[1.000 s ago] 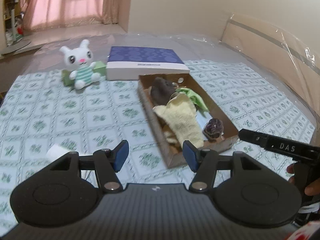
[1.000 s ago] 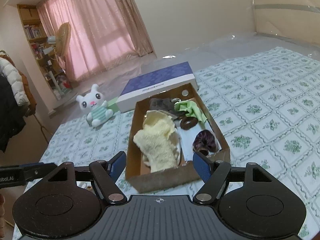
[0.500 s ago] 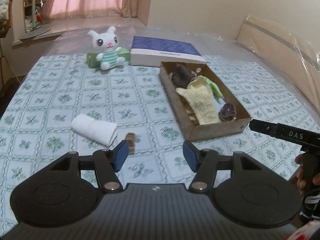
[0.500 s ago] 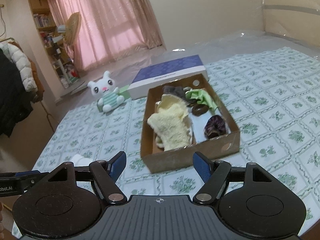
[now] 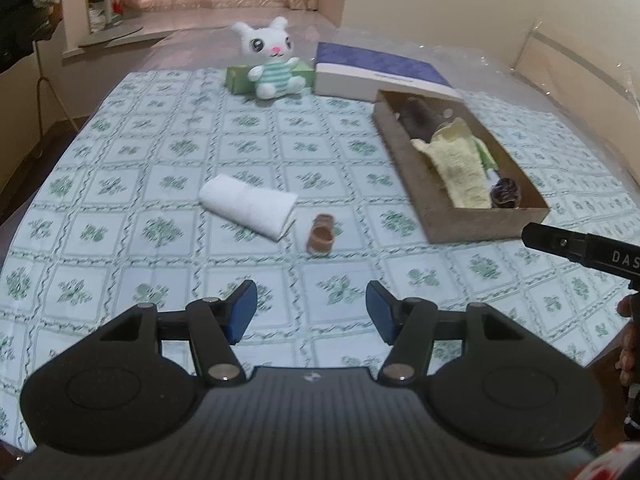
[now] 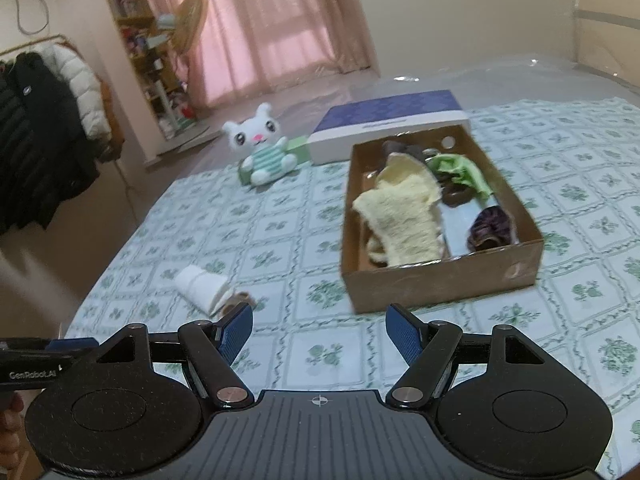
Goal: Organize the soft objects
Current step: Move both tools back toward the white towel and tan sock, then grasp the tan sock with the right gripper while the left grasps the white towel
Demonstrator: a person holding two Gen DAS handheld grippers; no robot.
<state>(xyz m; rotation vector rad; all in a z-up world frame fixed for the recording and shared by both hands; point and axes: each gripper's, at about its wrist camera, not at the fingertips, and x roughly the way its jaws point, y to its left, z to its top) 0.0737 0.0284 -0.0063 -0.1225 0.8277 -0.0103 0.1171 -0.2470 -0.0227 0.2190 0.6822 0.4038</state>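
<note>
Left gripper with jaws spread and empty above the patterned cloth. Ahead of it and slightly left lies a rolled white towel; a small brown item, possibly a hair tie, lies just beside the roll's near end. Right gripper, likewise released and empty, faces the cardboard box directly ahead, which holds a yellow cloth, a green cloth and a dark scrunchie. Beyond: plush rabbit, blue-lidded box.
</note>
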